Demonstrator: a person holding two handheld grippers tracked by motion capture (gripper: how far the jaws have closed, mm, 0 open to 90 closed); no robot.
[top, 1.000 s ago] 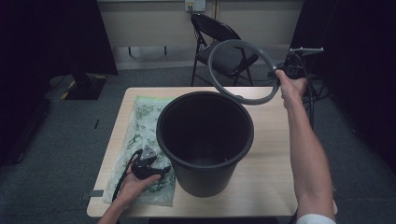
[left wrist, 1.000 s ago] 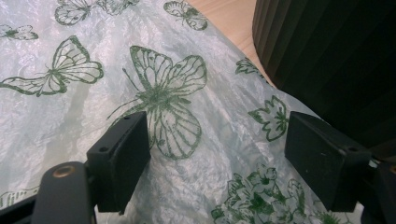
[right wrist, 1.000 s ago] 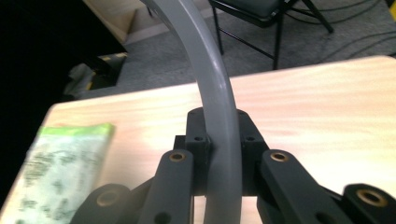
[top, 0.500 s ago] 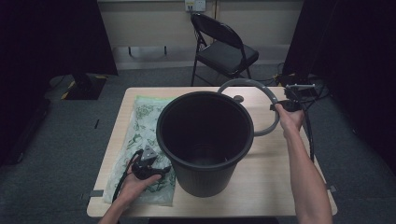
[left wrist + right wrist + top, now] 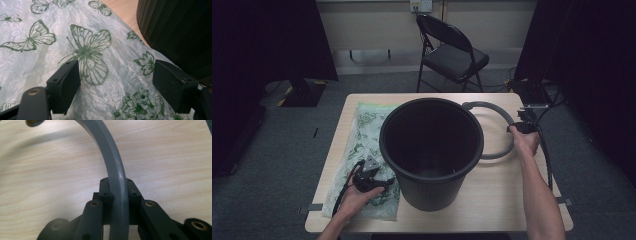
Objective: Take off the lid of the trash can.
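Right hand-held gripper (image 5: 116, 191) clamped on grey ring (image 5: 113, 167), seen beside black bucket (image 5: 432, 150), apparently resting on worktop (image 5: 512, 190) (contact hard to confirm) | left hand-held gripper (image 5: 116, 77) held wide apart, nothing gripped, over butterfly-print bag (image 5: 50, 62) left of bucket | bucket kept upright mid-worktop.

high view: overhead, facing forward | gripper views: close, sharing table (image 5: 492, 195)
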